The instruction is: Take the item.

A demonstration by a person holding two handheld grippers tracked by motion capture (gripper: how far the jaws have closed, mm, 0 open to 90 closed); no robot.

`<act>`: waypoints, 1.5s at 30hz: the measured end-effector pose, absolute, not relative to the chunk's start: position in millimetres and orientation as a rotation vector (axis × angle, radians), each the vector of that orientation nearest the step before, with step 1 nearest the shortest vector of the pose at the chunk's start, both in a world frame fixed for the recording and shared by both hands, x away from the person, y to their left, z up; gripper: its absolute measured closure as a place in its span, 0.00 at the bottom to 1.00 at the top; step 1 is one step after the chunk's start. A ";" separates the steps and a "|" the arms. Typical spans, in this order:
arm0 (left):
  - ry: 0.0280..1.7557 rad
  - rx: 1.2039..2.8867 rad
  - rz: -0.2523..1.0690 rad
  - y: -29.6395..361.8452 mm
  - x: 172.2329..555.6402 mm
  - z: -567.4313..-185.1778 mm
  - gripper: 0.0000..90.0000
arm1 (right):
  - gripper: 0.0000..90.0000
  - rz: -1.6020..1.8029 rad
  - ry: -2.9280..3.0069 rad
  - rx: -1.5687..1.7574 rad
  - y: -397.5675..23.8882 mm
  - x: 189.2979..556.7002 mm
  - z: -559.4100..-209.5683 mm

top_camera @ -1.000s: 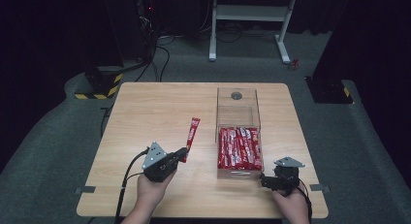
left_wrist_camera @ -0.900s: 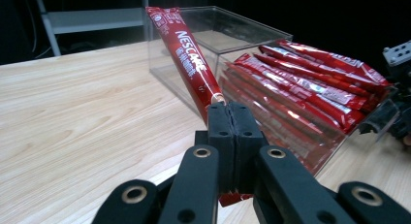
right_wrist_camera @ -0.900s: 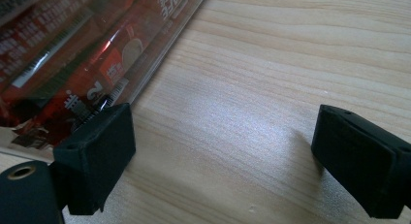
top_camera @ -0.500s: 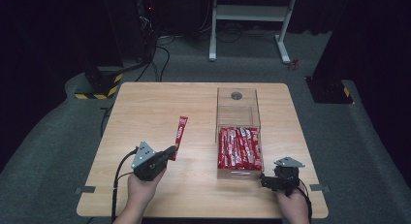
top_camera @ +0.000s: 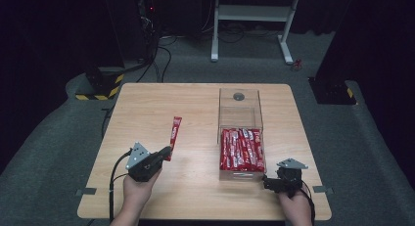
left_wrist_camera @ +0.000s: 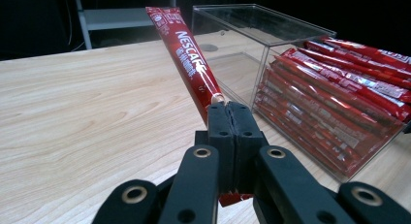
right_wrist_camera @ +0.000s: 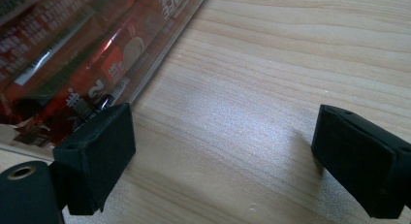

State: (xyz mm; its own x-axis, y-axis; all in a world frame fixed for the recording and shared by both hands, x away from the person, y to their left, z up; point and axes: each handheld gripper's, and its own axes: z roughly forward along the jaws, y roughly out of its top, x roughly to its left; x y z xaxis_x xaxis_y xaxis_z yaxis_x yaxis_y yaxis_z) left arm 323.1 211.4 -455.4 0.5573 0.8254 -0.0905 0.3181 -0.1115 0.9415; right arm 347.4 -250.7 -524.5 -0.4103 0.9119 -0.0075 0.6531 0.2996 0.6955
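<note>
From your seat, the clear plastic box (top_camera: 240, 119) sat at one o'clock on the light wooden table (top_camera: 147, 103), red sachets (top_camera: 242, 148) inside its near end; a single red sachet (top_camera: 173, 135) lay at eleven o'clock.

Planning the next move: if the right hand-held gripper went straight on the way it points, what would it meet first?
Probably bare table: the right hand-held gripper points along the wood, with the clear box just beside its line. Depth is unclear.
</note>
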 end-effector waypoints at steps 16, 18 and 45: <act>1.077 1.712 0.596 231.5 347.7 -471.2 0.99 | 0.09 0.872 2.170 1.399 -250.7 347.3 -524.5; 1.090 1.722 0.593 232.9 350.6 -474.6 0.99 | 0.09 0.872 2.170 1.399 -250.7 347.4 -524.5; 1.264 1.797 0.508 234.2 383.1 -513.8 0.99 | 0.09 0.872 2.170 1.399 -250.7 347.4 -524.5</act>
